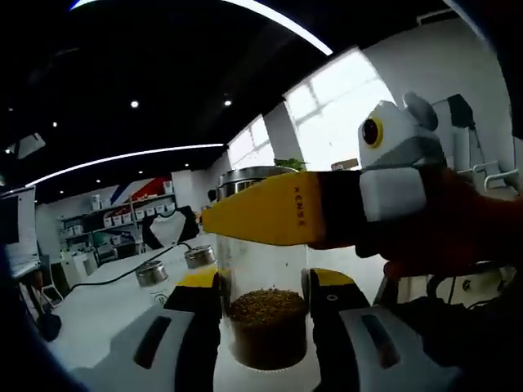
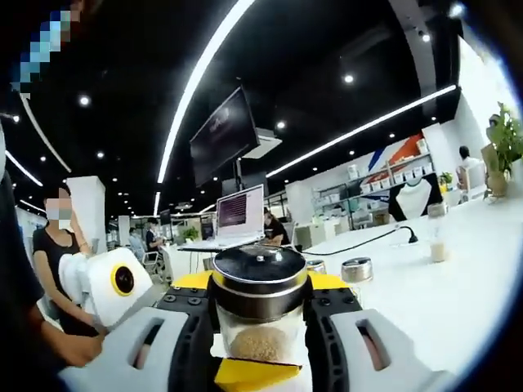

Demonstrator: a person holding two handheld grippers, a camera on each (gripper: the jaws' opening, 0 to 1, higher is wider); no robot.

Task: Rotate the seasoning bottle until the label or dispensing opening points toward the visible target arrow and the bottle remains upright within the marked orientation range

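Both grippers, left (image 1: 263, 306) and right (image 2: 260, 327), clamp the bottle (image 1: 265, 314) from opposite sides, upright on the white table (image 2: 458, 294). Turning well likely means easing one grip and twisting slowly, lid (image 2: 260, 273) level.

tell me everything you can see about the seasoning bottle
The seasoning bottle is a clear jar, glass or plastic by its look, with a dark domed lid ringed in shiny metal. Brown granular seasoning fills its lower part. It stands upright on the white table. The right hand-held gripper closes on it just below the lid, and the left hand-held gripper flanks its lower body. No label or target arrow is visible.
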